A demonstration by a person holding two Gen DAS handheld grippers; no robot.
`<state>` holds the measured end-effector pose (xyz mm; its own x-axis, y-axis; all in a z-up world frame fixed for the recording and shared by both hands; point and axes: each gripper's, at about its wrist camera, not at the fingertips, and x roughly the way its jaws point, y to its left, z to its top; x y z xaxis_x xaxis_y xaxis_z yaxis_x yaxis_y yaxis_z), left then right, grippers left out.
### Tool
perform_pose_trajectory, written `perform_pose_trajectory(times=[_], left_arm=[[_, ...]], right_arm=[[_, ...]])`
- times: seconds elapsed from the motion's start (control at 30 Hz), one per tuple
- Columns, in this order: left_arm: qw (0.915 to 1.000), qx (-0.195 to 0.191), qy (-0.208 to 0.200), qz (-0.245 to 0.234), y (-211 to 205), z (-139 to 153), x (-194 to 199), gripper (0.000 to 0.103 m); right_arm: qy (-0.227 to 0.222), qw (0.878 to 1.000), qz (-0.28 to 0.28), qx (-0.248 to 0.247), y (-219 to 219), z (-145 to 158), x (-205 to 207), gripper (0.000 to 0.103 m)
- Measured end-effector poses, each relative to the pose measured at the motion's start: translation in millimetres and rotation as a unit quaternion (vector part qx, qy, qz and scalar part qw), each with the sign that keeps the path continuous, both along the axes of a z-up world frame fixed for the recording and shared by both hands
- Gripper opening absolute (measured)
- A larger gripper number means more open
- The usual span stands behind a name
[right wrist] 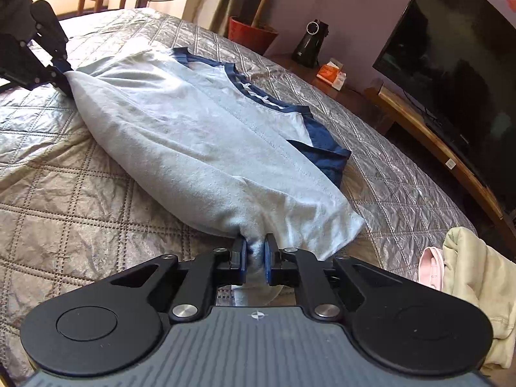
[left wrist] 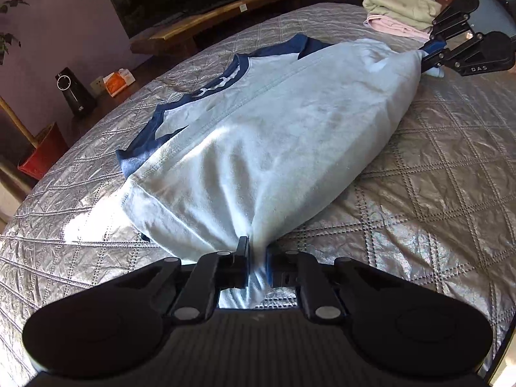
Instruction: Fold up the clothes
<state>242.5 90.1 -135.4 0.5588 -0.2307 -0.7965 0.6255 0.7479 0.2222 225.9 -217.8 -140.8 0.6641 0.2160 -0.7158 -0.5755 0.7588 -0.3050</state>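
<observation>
Two tools were clamped on one shirt: the left tool [left wrist: 257, 269] and the right tool [right wrist: 254, 262] each pinched a bunched hem corner. One pale blue shirt [left wrist: 264, 138], navy-trimmed, stretched across the quilted bed [left wrist: 435, 167]; two folded garments [left wrist: 400, 9] sat at 1 o'clock.

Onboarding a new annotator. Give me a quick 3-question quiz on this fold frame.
1. True or false: both grippers are shut on the T-shirt.
2. What colour are the shirt's collar and sleeves?
3. The folded clothes lie nearer which gripper: A left, B right?

Key: 1 true. 2 navy blue. 3 B; they sit just beside the right gripper on the quilted bedspread.
</observation>
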Motion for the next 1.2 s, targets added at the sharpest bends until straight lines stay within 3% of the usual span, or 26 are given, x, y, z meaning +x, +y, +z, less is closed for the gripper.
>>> perform_pose_trajectory(times=[0.37, 0.63, 0.83, 1.0, 1.2], left_arm=[[0.9973, -0.058, 0.041, 0.02, 13.4, 28.5, -64.6, 0.007], [0.9884, -0.115, 0.095, 0.03, 37.3, 54.8, -97.6, 0.007], [0.9723, -0.176, 0.128, 0.085, 51.5, 67.4, -43.4, 0.008], [0.9681, -0.191, 0.114, 0.116, 55.6, 79.1, 30.6, 0.008], [0.9669, -0.172, 0.11, 0.152, 46.7, 49.5, 103.5, 0.009]], right_arm=[[0.063, 0.998, 0.024, 0.019, -19.1, 37.3, -33.8, 0.012], [0.096, 0.994, 0.025, 0.054, -23.8, 76.3, -37.3, 0.012], [0.117, 0.99, 0.023, 0.081, -26.8, 104.5, -30.6, 0.012], [0.104, 0.989, 0.001, 0.101, -26.1, 119.4, 45.1, 0.012], [0.118, 0.989, -0.029, 0.081, -14.4, 81.9, 124.8, 0.013]])
